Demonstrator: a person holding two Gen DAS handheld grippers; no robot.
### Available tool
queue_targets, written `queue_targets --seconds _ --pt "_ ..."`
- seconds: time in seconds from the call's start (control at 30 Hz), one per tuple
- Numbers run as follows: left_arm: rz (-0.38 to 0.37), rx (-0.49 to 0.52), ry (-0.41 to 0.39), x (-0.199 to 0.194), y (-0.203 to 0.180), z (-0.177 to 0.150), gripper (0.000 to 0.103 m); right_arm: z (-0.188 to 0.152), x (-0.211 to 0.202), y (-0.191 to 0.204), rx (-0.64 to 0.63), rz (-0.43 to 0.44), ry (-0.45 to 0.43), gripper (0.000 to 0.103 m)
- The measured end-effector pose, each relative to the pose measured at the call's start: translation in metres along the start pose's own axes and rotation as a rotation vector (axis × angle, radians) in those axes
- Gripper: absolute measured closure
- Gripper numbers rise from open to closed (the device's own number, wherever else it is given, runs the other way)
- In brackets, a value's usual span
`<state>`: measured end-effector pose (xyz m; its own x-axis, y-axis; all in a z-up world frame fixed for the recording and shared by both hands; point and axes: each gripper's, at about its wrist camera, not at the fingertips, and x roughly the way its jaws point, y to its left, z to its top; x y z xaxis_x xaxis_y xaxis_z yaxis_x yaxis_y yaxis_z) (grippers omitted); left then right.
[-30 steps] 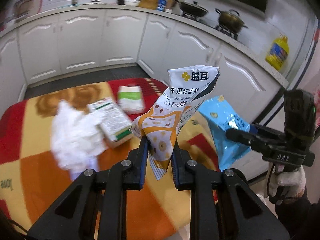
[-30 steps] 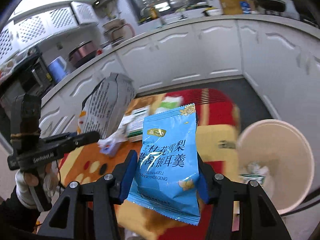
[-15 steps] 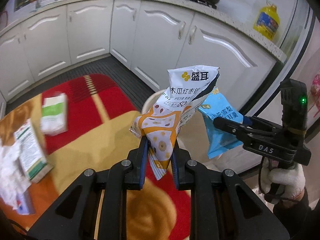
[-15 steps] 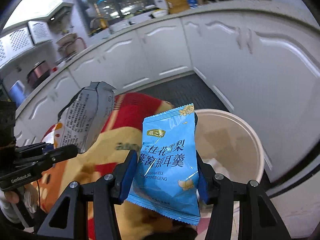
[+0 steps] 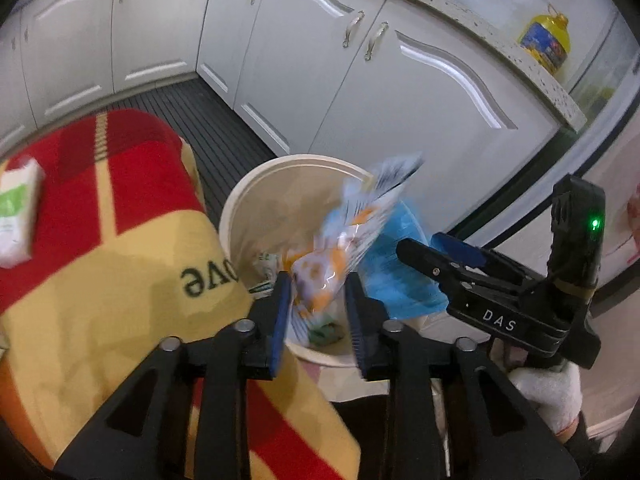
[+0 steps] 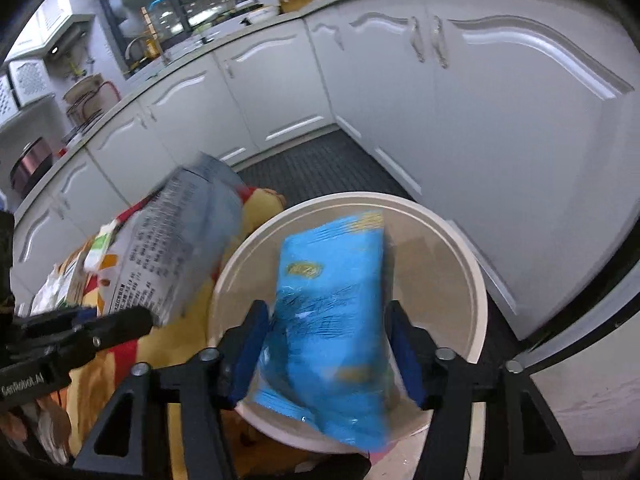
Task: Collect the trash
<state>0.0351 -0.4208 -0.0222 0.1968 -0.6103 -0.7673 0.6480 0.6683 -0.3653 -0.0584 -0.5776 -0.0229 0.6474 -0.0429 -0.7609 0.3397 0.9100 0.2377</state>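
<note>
A cream waste bin (image 5: 248,196) (image 6: 452,232) stands on the floor beside the table. My left gripper (image 5: 318,312) is over its near rim, jaws spread, and the white-and-orange snack packet (image 5: 340,248) is blurred between them, slipping down. My right gripper (image 6: 326,344) is over the bin, jaws spread, with the blue snack packet (image 6: 328,300) blurred and loose between them. The blue packet (image 5: 400,276) and the right gripper (image 5: 416,254) also show in the left wrist view; the white-and-orange packet (image 6: 180,248) and the left gripper (image 6: 132,320) show in the right wrist view.
A table with a red, yellow and orange cloth (image 5: 120,240) lies left of the bin, with a green-and-white pack (image 5: 16,212) on it. White cabinets (image 5: 400,92) run behind the bin. Some trash (image 5: 326,330) lies inside the bin.
Both grippers moved from over the table to above the bin. Both have opened, and the two packets are slipping down out of them.
</note>
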Motion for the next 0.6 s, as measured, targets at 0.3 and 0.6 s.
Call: queue_targets --seconds 0.3,0.6 --pt "0.019 -0.009 -0.011 -0.015 0.006 -0.006 0.043 -0.008 0.000 -0.002 0.014 -0.008 0.018 0.037" --pt "0.130 0.020 -0.090 -0.044 0.007 -0.020 0.043 -0.015 -0.005 0.017 -0.016 0.011 0.013 0.035"
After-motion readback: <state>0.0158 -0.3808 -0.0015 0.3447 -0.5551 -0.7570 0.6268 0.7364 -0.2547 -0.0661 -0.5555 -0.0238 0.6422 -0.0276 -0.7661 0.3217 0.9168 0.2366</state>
